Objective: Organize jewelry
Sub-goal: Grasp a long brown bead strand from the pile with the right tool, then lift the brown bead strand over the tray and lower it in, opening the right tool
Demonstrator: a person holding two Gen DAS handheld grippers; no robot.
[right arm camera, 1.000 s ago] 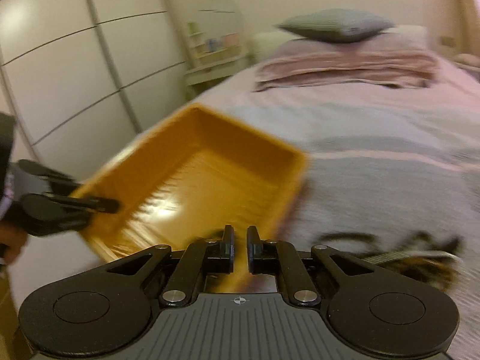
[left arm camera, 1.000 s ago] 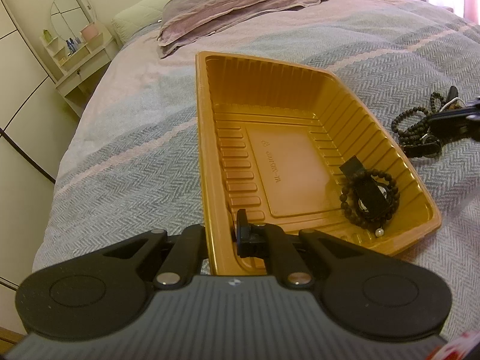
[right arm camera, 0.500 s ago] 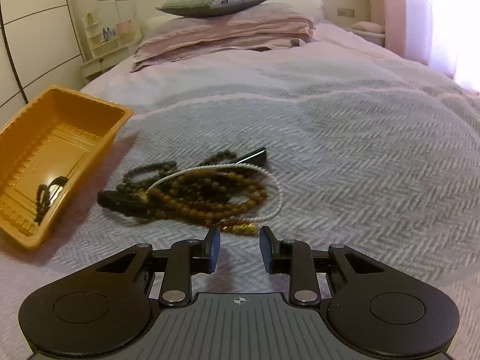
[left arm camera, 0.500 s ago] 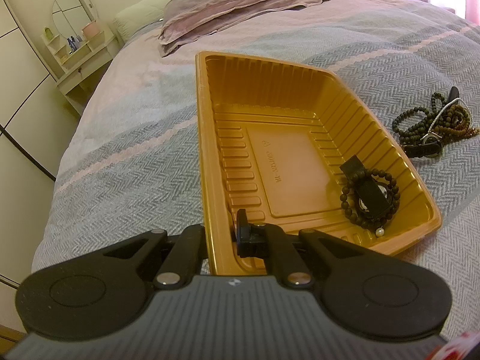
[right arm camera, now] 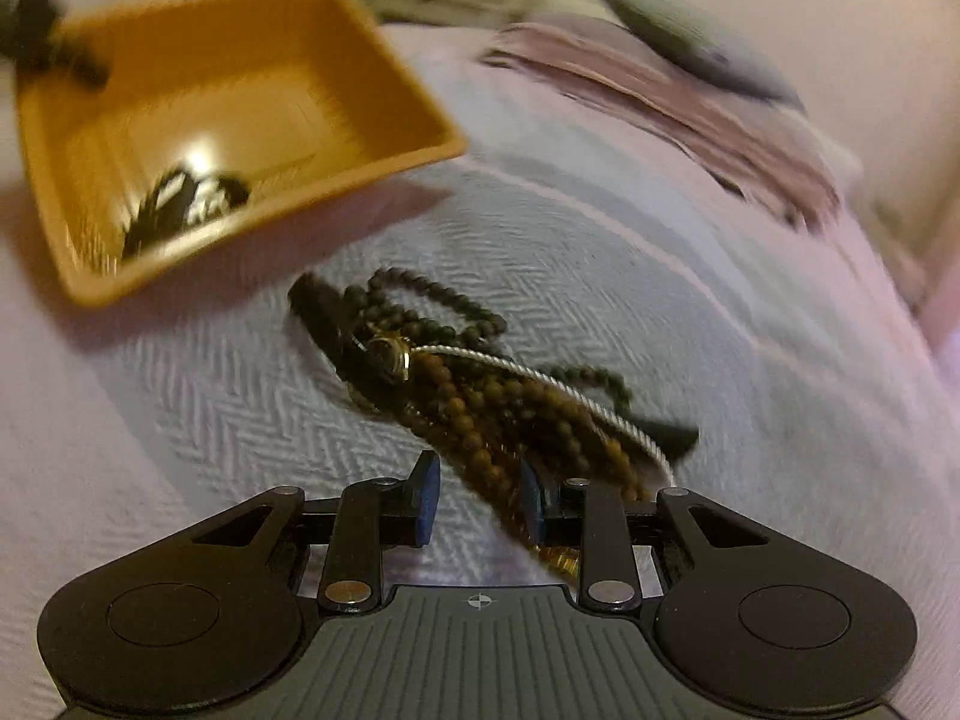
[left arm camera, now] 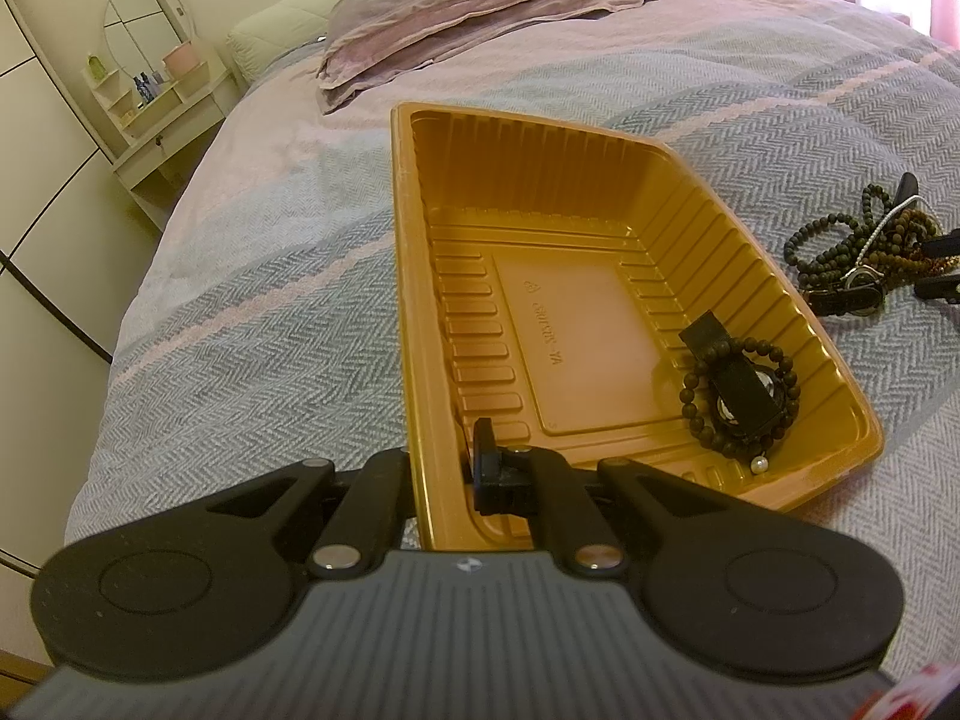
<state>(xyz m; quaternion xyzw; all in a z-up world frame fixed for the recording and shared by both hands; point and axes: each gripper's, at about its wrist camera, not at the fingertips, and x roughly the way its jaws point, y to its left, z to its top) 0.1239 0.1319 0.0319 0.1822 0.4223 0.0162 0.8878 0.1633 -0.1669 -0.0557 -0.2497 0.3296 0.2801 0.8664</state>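
Observation:
An orange plastic tray (left arm camera: 420, 276) lies on the bed. My left gripper (left arm camera: 447, 468) is shut on the tray's near left rim. A dark bead bracelet with a black watch (left arm camera: 738, 396) lies in its near right corner, also blurred in the right wrist view (right arm camera: 180, 210). A pile of bead necklaces (right arm camera: 480, 396), brown, dark and one white cord, lies on the bedspread right of the tray, also in the left wrist view (left arm camera: 864, 252). My right gripper (right arm camera: 480, 504) is open, its jaws on either side of the brown beads' near end.
The striped herringbone bedspread (left arm camera: 240, 312) covers the bed. Pillows and a folded pink blanket (left arm camera: 480, 18) lie at the head. A small dressing table with a round mirror (left arm camera: 150, 78) stands by the wall, with wardrobe doors to the left.
My right gripper has opened wider and moved down onto the necklace pile, now straddling the brown beads. The left gripper and the tray have not moved.

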